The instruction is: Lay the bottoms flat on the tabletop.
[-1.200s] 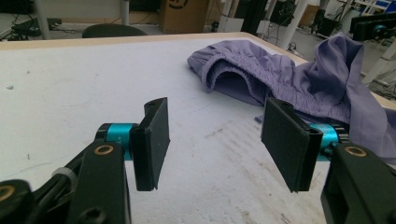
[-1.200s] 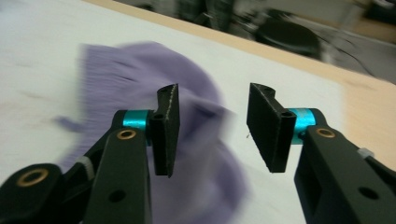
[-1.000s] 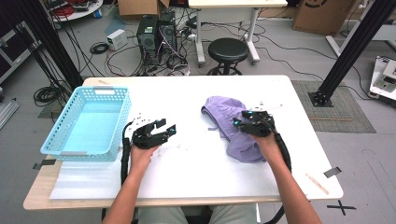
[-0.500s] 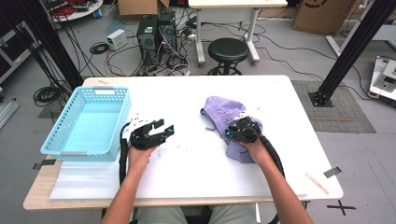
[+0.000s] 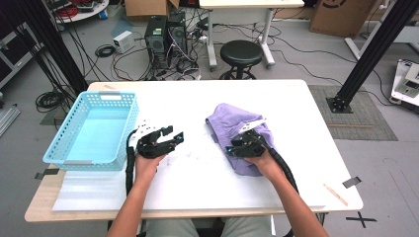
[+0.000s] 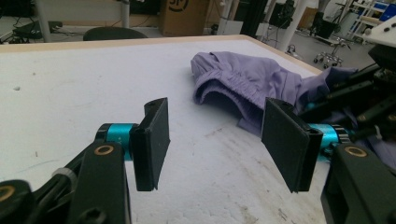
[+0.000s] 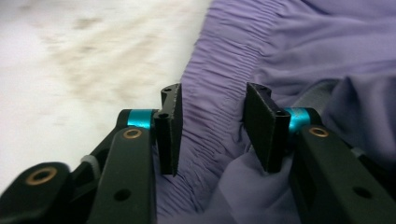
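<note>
The right claw (image 5: 236, 146), jaws just opening, is set astride the cloth (image 5: 225, 118) at its 6 o'clock edge; left claw (image 5: 174, 138) held wide, empty.

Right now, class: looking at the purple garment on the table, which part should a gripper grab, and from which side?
Probably the gathered elastic waistband of the purple garment: its thick, ridged edge gives a firmer bite than loose cloth. Come from above, as the right gripper does, jaws astride the band, not yet pressing.

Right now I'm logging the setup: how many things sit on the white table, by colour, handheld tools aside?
Blue: 1, the basket
Purple: 1, the crumpled garment
Total: 2
</note>
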